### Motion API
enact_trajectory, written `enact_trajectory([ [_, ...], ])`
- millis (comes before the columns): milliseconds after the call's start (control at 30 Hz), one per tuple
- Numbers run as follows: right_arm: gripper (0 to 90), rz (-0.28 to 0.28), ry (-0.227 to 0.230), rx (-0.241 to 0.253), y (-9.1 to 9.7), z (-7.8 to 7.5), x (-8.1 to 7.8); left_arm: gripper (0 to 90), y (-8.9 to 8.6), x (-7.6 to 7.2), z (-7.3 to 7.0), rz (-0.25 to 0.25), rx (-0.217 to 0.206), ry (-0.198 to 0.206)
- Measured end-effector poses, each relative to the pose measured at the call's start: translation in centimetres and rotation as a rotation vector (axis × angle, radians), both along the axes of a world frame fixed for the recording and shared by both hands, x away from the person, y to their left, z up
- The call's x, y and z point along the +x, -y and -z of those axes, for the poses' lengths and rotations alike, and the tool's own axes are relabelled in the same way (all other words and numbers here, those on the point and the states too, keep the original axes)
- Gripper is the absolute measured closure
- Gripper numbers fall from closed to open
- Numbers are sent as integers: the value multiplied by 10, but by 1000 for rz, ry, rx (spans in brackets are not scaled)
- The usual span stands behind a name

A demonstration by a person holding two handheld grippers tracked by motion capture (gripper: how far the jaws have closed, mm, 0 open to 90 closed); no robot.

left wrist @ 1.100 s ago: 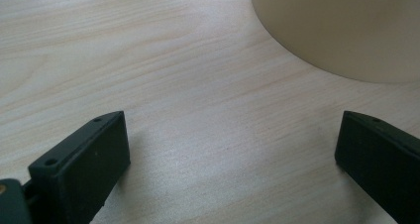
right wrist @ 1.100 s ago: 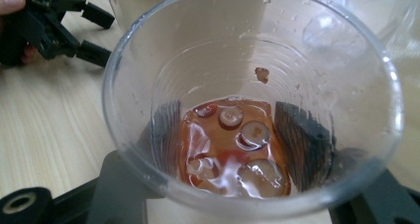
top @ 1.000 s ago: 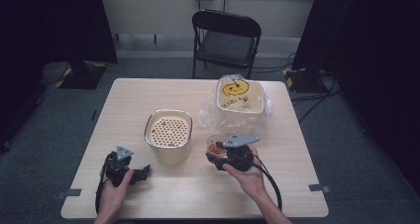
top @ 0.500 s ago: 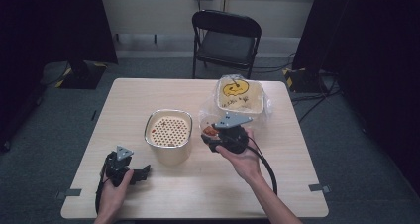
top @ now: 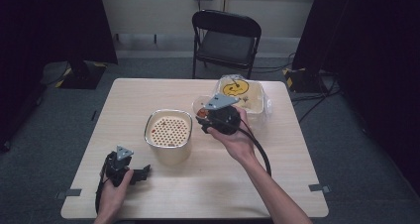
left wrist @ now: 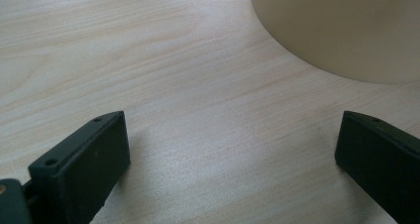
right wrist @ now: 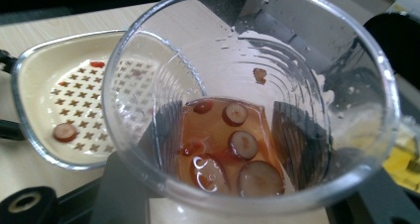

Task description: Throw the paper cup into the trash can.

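The right gripper (top: 218, 116), clenched on a clear plastic cup (right wrist: 247, 100), holds it above the table (top: 124, 100) between the strainer pot (top: 168, 134) and a bagged box (top: 247, 97). The cup seems tilted, mouth toward the camera, long axis roughly along the jaws. Tipping further could spill its liquid and grape slices (right wrist: 242, 143) beside the strainer. The left gripper (top: 130, 173) rests released.

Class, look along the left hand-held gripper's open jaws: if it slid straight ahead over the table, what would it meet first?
Probably the beige strainer container, ahead and slightly right of the left hand-held gripper; bare table lies between. Depth is uncertain.
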State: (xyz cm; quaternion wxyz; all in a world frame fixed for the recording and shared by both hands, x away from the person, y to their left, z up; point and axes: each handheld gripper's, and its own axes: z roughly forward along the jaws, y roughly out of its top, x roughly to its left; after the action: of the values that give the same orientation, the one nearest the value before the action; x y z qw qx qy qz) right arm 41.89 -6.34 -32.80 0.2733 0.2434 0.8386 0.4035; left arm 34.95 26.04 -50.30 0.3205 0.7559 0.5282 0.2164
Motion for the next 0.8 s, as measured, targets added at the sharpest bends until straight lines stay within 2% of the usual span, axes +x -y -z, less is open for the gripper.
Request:
enact_trajectory([
  [67,471,-10,15,-30,-7,-2,4,0,0,0,0,0,0,0],
  [100,474,-10,36,-77,-14,-3,7,0,0,0,0,-1,0,0],
  [133,474,-10,36,-77,-14,-3,7,0,0,0,0,-1,0,0],
  [200,476,-11,50,-117,-21,-5,10,0,0,0,0,0,0,0],
  [233,480,-13,75,-143,-27,-6,13,0,0,0,0,0,0,0],
  [267,480,-13,75,-143,-27,-6,13,0,0,0,0,0,0,0],
  [300,486,-19,94,-177,-35,-6,14,0,0,0,0,0,0,0],
  [333,486,-19,94,-177,-35,-6,14,0,0,0,0,0,0,0],
  [367,488,-26,107,-213,-43,-3,13,0,0,0,0,0,0,0],
  [467,488,-29,116,-240,-48,-1,13,0,0,0,0,0,0,0],
  [500,488,-22,148,-287,-54,1,13,0,0,0,0,0,0,0],
  [533,488,-22,148,-287,-54,1,13,0,0,0,0,0,0,0],
  [567,490,-20,175,-331,-60,3,14,0,0,0,0,1,1,-1],
  [600,490,-20,175,-331,-60,3,14,0,0,0,0,1,1,-1],
  [633,491,-24,203,-366,-63,4,15,0,0,0,0,0,0,0],
  [667,491,-24,203,-366,-63,4,15,0,0,0,0,0,0,0],
  [733,495,-18,214,-408,-68,6,15,0,0,0,0,0,0,0],
  [800,495,-25,207,-417,-71,8,15,0,0,0,0,0,0,0],
])
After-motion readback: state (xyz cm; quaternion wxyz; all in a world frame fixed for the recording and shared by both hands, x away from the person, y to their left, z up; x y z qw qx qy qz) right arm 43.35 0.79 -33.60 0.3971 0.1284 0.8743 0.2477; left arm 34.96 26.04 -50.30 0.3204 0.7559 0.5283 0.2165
